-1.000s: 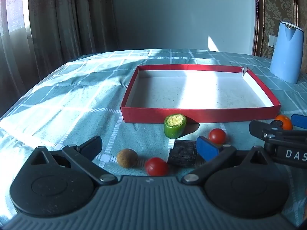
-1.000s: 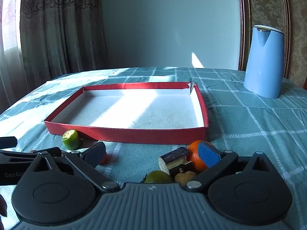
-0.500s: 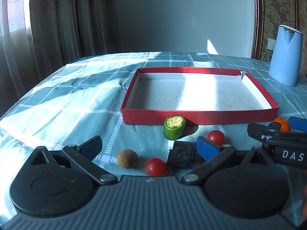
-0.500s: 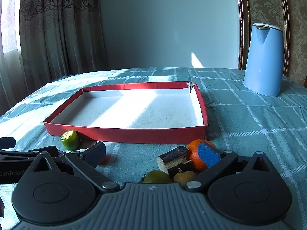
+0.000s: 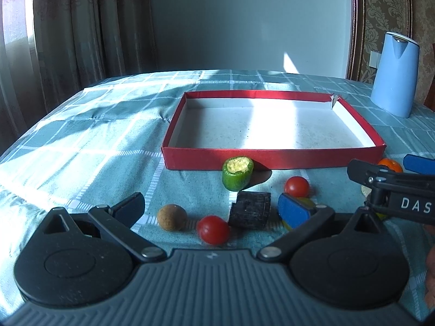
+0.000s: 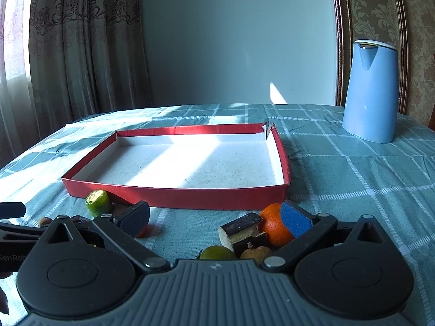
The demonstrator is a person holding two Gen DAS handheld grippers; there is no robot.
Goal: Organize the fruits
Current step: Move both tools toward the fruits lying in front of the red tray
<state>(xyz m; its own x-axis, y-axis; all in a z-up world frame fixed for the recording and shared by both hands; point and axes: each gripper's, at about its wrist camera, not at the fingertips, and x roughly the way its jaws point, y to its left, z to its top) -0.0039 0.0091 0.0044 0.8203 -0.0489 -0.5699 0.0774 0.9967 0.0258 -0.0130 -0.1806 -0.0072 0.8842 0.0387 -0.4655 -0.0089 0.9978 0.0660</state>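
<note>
Left gripper (image 5: 210,206): jaws spread wide, holding nothing, low over the tablecloth (image 5: 81,149).
Right gripper (image 6: 214,218): jaws likewise apart and empty; its right pad sits just beside the orange (image 6: 273,225), contact uncertain.
Fruit between left jaws: a brown round fruit (image 5: 171,216), a cherry tomato (image 5: 213,229) and a dark bark-like chunk (image 5: 250,209) lie close together; a second tomato (image 5: 297,186) and a cut green piece (image 5: 237,172) lie ahead.
Fruit between right jaws: the orange, a cut log-like piece (image 6: 240,229), a green fruit (image 6: 217,252) and a small brown fruit (image 6: 257,252), crowded.
Red tray (image 5: 272,158): ahead of both grippers, nothing in it; task judged barely begun.
Risk, crowding: closing on either cluster may catch two items or squeeze one out sideways.
Risk, rolling: round tomatoes and the orange could roll if nudged by a pad.
Risk, collision: the right gripper's body shows close at the left gripper's right side; simultaneous reaches may clash.
Risk, tray wall: the green piece sits just beside the near wall; a low carry could clip the rim.
Risk, kettle (image 6: 369,92): well apart to the right; unlikely to interfere.
</note>
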